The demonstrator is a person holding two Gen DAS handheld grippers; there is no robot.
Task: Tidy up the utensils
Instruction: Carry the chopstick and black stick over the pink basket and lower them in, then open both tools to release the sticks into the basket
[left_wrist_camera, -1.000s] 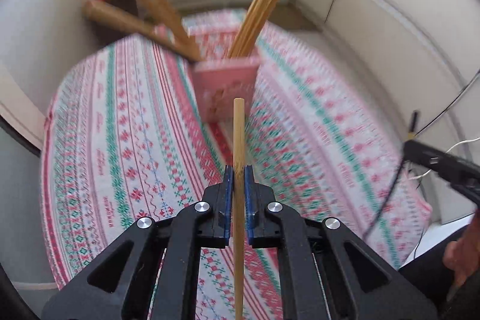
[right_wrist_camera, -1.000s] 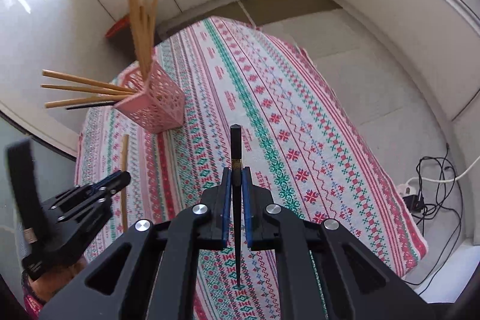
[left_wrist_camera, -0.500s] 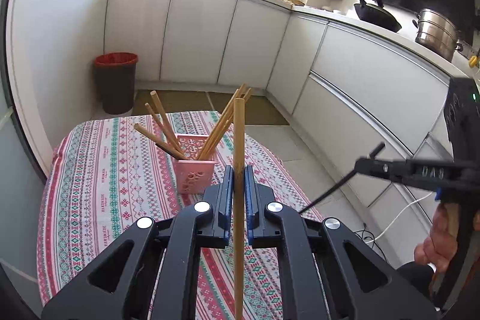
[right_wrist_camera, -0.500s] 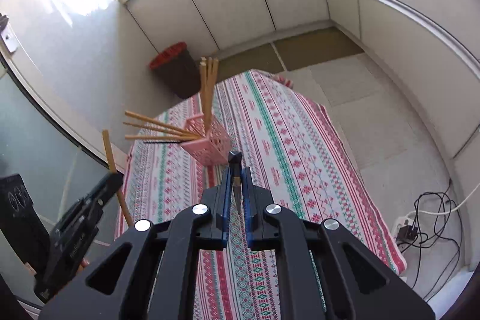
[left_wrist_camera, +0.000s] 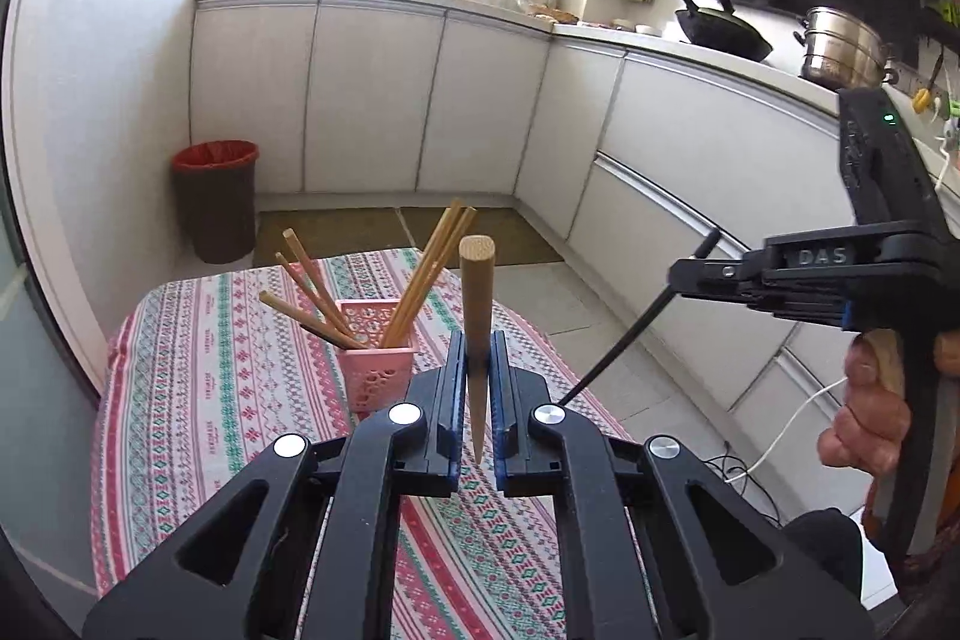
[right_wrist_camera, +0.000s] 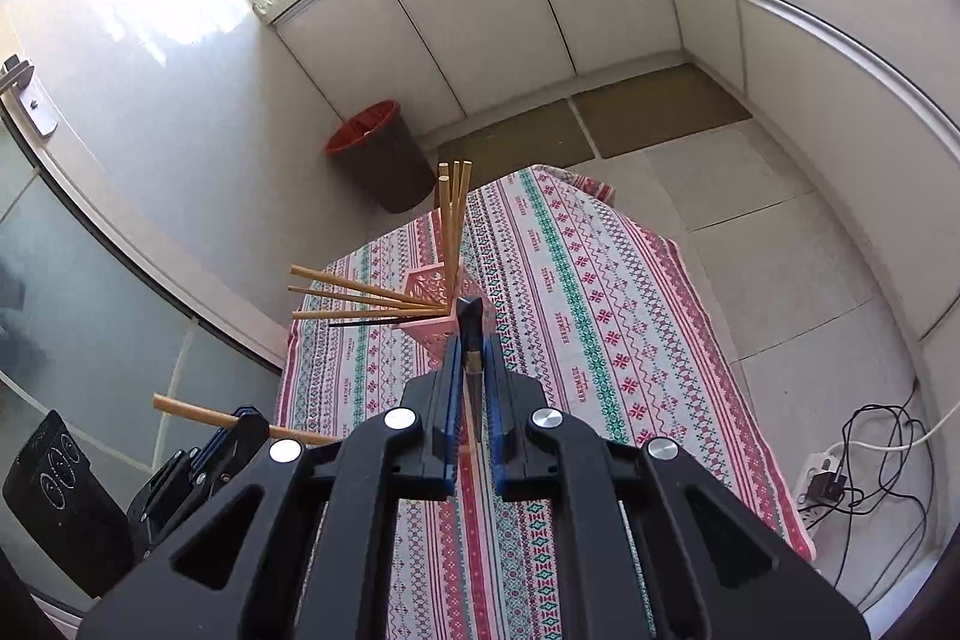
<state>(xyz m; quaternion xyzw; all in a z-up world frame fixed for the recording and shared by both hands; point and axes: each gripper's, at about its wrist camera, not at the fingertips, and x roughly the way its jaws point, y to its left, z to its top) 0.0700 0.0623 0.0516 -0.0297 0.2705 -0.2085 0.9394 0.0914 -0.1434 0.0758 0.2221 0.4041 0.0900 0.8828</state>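
A pink lattice holder point(left_wrist_camera: 375, 358) stands on the patterned tablecloth point(left_wrist_camera: 198, 400) with several wooden chopsticks point(left_wrist_camera: 429, 268) leaning out of it; it also shows in the right wrist view point(right_wrist_camera: 429, 289). My left gripper point(left_wrist_camera: 477, 358) is shut on a wooden chopstick point(left_wrist_camera: 477, 298), held high above the table, nearer than the holder. My right gripper point(right_wrist_camera: 474, 358) is shut on a dark chopstick point(right_wrist_camera: 471, 340), also raised above the table. In the left wrist view, the right gripper point(left_wrist_camera: 714, 274) appears at the right with the dark chopstick point(left_wrist_camera: 630, 340) pointing down.
A red-lined bin point(left_wrist_camera: 216, 199) stands on the floor beyond the table. White cabinets point(left_wrist_camera: 372, 94) run along the back and right. A pan point(left_wrist_camera: 720, 28) and a steel pot point(left_wrist_camera: 846, 49) sit on the counter. Cables and a power strip point(right_wrist_camera: 840, 472) lie on the floor at right.
Both grippers have risen well above the table with their chopsticks, and the holder now looks smaller and farther. The wooden chopstick now tilts toward the camera.
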